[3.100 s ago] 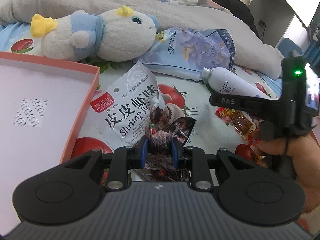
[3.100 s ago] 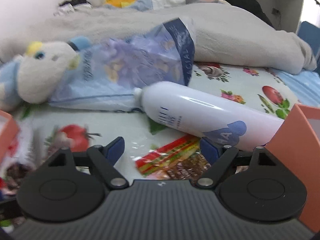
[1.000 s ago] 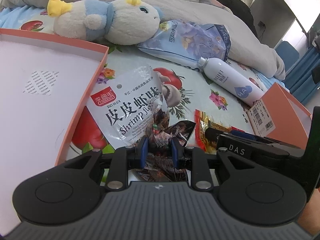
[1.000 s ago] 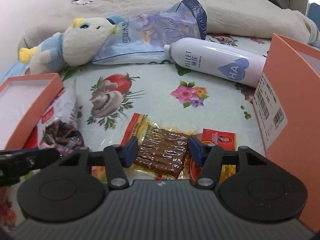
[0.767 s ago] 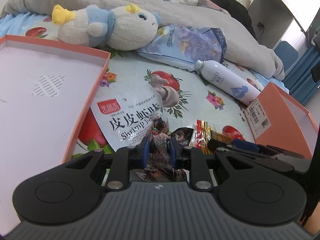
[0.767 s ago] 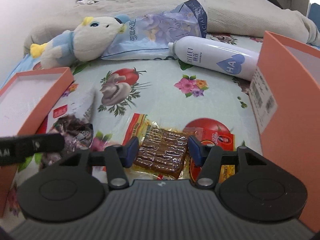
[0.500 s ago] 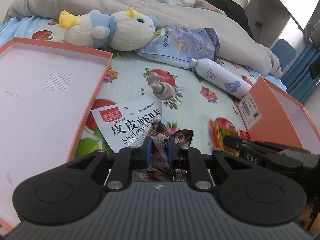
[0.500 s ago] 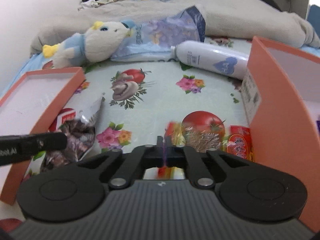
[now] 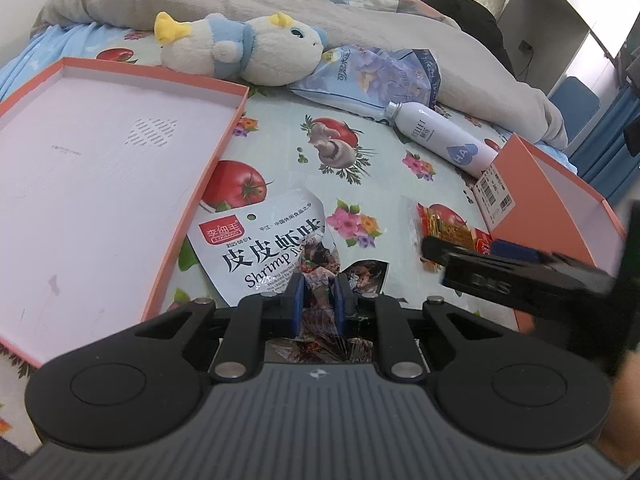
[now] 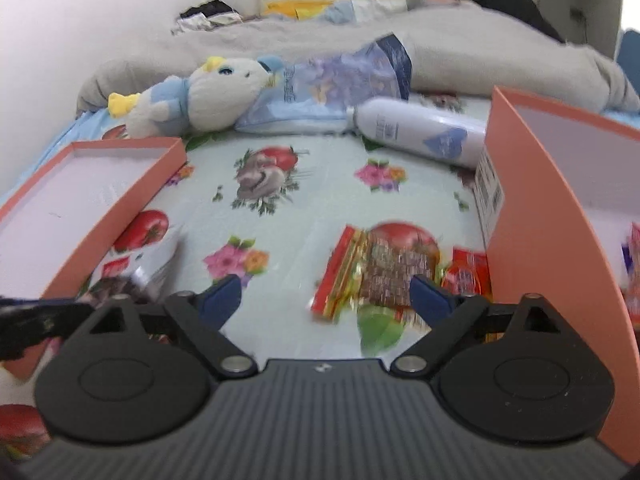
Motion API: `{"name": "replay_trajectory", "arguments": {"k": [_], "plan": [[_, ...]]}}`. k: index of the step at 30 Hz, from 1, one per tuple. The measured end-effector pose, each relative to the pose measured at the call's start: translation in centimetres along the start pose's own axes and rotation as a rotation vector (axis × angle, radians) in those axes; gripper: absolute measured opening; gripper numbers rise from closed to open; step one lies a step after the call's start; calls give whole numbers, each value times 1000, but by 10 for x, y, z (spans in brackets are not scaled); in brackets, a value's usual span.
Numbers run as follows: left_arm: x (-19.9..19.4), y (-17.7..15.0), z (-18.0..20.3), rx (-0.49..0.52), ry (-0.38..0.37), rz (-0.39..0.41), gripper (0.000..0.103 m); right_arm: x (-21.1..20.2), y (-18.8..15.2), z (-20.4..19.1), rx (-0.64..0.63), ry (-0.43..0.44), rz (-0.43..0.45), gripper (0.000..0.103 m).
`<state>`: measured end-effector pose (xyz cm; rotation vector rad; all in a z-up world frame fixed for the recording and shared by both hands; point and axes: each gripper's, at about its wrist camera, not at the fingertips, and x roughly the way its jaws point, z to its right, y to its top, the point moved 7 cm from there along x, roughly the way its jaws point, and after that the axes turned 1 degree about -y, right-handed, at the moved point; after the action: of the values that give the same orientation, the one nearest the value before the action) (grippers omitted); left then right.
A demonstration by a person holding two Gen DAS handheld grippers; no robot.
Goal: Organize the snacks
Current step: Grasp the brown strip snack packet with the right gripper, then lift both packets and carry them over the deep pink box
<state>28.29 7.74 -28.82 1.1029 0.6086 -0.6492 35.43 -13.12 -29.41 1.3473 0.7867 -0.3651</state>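
My left gripper point(image 9: 317, 295) is shut on the lower edge of a white shrimp snack bag point(image 9: 260, 248) and holds it above the bedsheet. The bag also shows at the lower left of the right wrist view point(image 10: 136, 272). My right gripper point(image 10: 324, 294) is open and empty, above a red and gold snack packet point(image 10: 380, 268) that lies on the sheet. A small red packet point(image 10: 466, 272) lies beside it against the orange box point(image 10: 532, 216). Other packets lie inside that box at the right edge.
An orange box lid point(image 9: 100, 172) lies open at the left. A plush toy point(image 9: 248, 50), a blue pouch point(image 9: 376, 76) and a white bottle point(image 9: 440, 140) lie at the back by a grey blanket point(image 9: 280, 4).
My right gripper has opened from shut and pulled back; the red and gold packet now lies free on the sheet. My left gripper has lifted back, still holding the shrimp bag.
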Motion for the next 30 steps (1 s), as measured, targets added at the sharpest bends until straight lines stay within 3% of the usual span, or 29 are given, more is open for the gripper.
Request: {"name": "replay_trajectory", "arguments": {"k": [5, 10, 13, 20, 23, 25, 27, 30], "plan": [[-8, 0, -3, 1, 1, 7, 18, 35, -1, 16, -21, -127, -42, 92], [-15, -1, -7, -17, 0, 7, 18, 52, -9, 19, 50, -131, -47, 103], [-18, -1, -8, -23, -3, 8, 18, 52, -13, 22, 148, -143, -46, 103], [-20, -1, -8, -34, -9, 12, 18, 51, -15, 20, 145, -120, -82, 102], [-21, -1, -7, -45, -12, 19, 18, 42, -17, 14, 110, -90, -73, 80], [-22, -1, -6, -47, -14, 21, 18, 35, -19, 6, 79, -73, -68, 56], [-22, -1, -5, -45, -14, 24, 18, 29, -21, -2, 59, -60, -60, 39], [-26, -1, -2, -37, -12, 32, 18, 22, -21, -8, 44, -63, -48, 30]]}}
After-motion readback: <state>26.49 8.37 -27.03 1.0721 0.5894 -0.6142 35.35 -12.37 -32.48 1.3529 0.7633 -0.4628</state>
